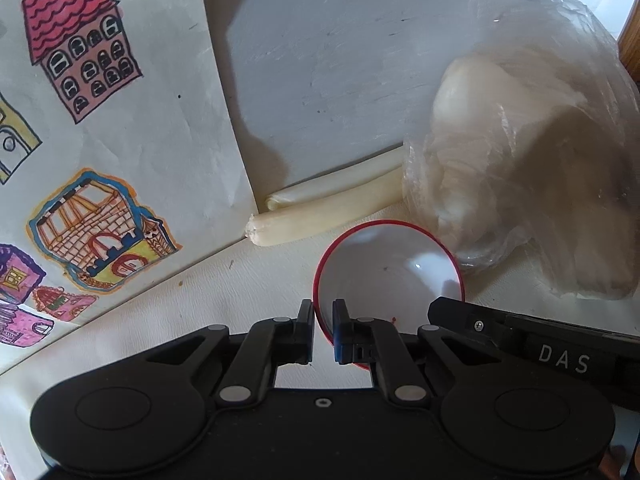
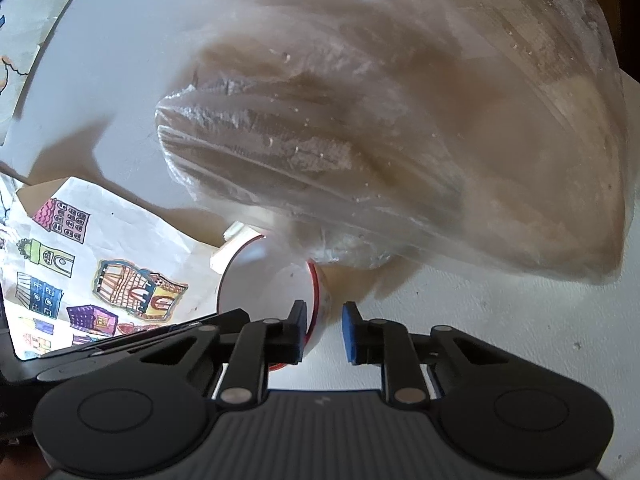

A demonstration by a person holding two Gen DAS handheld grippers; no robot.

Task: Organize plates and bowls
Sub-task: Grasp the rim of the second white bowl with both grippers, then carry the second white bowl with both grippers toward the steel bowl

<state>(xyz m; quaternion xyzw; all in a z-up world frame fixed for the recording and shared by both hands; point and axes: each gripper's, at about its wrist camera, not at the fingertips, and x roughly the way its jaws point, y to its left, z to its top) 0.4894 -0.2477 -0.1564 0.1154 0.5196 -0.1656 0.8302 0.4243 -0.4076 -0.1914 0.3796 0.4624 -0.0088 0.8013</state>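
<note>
A small white bowl (image 1: 388, 272) with a red rim stands on the white table, right against a plastic bag. My left gripper (image 1: 323, 320) is shut on the bowl's near-left rim, one finger inside and one outside. In the right wrist view the same bowl (image 2: 256, 280) shows at lower centre. My right gripper (image 2: 325, 326) straddles its right wall: the left finger is inside the bowl, and a strip of table shows between the outer wall and the blue pad (image 2: 351, 332). The right gripper's body (image 1: 520, 336) also lies along the bowl's right side in the left wrist view.
A large clear plastic bag (image 1: 520, 160) of pale, stacked things fills the right and touches the bowl. Two white rolls (image 1: 328, 208) lie behind the bowl. A sheet with coloured house drawings (image 1: 100, 140) leans at the left. A white wall (image 1: 340, 60) stands behind.
</note>
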